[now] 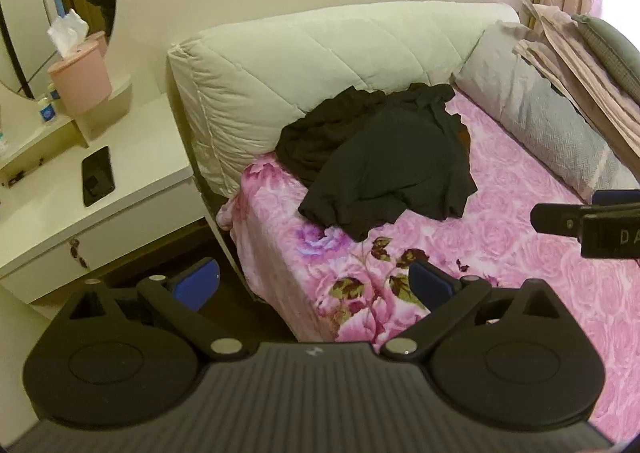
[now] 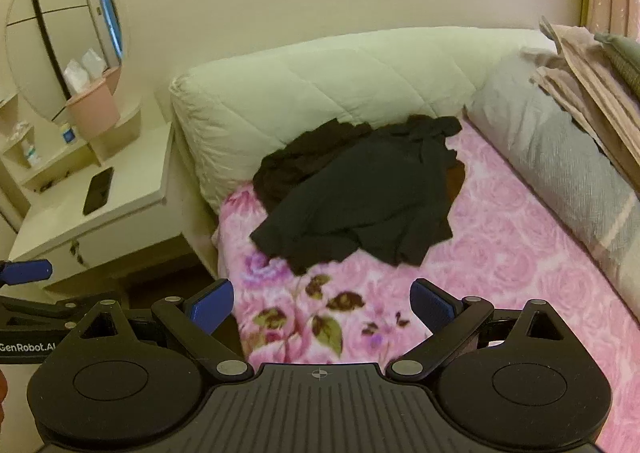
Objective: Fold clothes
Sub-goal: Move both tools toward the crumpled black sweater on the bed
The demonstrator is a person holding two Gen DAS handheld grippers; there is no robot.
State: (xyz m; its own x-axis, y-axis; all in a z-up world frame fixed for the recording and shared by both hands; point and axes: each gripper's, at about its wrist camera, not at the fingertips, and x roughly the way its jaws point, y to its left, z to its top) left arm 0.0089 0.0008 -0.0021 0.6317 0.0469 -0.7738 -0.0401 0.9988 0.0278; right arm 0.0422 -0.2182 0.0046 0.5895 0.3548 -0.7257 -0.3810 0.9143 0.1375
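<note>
A heap of black clothes lies crumpled on the pink floral bed sheet, against the cream quilted headboard. It also shows in the right wrist view. My left gripper is open and empty, held above the bed's near corner, short of the clothes. My right gripper is open and empty, also above the sheet in front of the heap. The right gripper's fingers reach in at the right edge of the left wrist view.
A white bedside table with a black phone stands left of the bed. A pink tissue box and an oval mirror sit behind it. A grey pillow and folded bedding lie at the right.
</note>
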